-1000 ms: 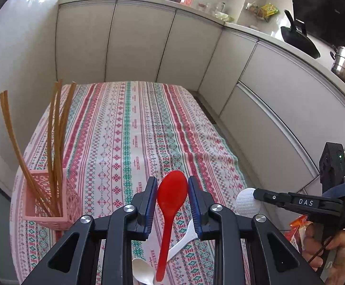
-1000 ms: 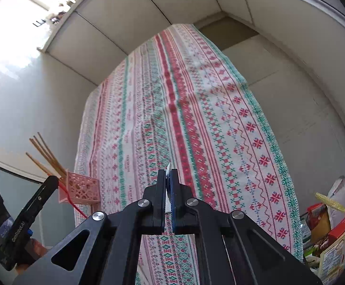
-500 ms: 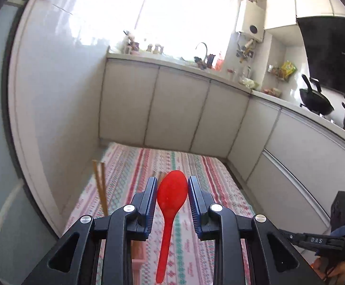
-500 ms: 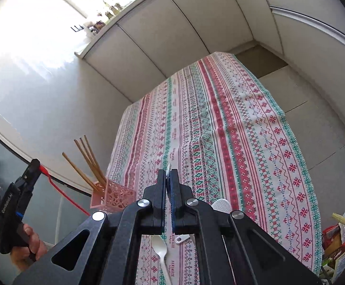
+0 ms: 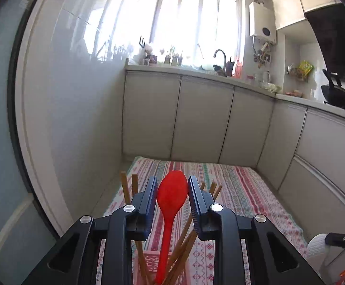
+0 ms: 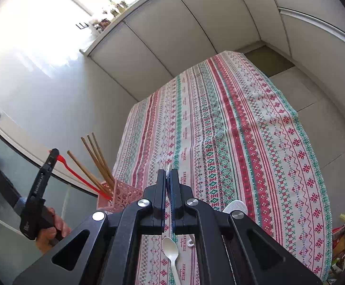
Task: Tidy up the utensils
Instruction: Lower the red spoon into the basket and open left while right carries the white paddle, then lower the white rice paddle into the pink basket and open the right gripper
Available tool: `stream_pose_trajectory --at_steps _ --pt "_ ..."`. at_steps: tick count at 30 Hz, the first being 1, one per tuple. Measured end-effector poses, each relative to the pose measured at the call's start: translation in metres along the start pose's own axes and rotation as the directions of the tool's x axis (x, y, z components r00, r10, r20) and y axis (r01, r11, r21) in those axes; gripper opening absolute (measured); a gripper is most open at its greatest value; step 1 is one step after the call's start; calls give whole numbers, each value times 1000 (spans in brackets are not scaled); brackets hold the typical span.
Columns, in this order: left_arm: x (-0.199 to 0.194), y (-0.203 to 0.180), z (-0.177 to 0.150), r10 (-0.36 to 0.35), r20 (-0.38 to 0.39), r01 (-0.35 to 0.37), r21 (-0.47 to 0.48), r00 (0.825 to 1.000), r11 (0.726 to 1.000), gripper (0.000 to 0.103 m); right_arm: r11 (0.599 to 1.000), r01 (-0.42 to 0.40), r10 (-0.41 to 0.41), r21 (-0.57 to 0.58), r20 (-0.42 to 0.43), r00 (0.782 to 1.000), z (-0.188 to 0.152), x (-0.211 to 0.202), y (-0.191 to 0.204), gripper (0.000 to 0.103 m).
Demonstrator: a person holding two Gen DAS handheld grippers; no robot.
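My left gripper [image 5: 172, 182] is shut on the bowl of a red spoon [image 5: 172, 197]. The spoon's handle hangs down among the wooden chopsticks [image 5: 184, 237] in the pink lattice basket [image 5: 148, 267]. The right wrist view shows the same: left gripper [image 6: 53, 153], red spoon [image 6: 82, 178] slanting into the basket [image 6: 122, 197] beside the chopsticks [image 6: 94, 161]. My right gripper [image 6: 168, 171] is shut on a thin white utensil [image 6: 169, 167], seen edge-on between its pads. In the left wrist view its dimpled round end [image 5: 315, 249] shows at the right gripper [image 5: 343, 239]. A white spoon [image 6: 171, 249] lies on the tablecloth below.
The table wears a red and green striped cloth [image 6: 232, 123], and the basket stands at its left edge close to the wall. Grey cabinets [image 5: 201, 118] ring the far end and right side. Bags and boxes [image 6: 343, 237] sit on the floor at the right. A hand [image 6: 51, 228] holds the left gripper.
My left gripper has swung up and over the basket, so the red spoon's handle now reaches in among the chopsticks. The right gripper rose and tilted upward, still shut on the white utensil.
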State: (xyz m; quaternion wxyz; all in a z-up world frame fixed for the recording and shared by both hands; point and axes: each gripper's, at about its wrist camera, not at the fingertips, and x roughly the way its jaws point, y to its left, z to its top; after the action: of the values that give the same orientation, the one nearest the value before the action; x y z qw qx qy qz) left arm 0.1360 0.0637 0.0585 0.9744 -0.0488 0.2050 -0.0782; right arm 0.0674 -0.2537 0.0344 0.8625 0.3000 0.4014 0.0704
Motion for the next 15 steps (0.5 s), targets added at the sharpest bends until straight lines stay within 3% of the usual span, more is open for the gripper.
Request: stream_pose_trajectory --at_steps 8,13,15 --pt "29 -1 -14 5 -110 -5 0 994 1000 30 1000 -20 20 -15 -2 1000 1 8 7 3" --pt "18 -1 -12 -17 -161 17 3 987 1000 60 996 -88 89 -5 11 996 2 13 15 3" --pt "11 1 -14 -8 -179 15 34 984 999 64 994 -113 113 -2 19 993 2 15 18 3"
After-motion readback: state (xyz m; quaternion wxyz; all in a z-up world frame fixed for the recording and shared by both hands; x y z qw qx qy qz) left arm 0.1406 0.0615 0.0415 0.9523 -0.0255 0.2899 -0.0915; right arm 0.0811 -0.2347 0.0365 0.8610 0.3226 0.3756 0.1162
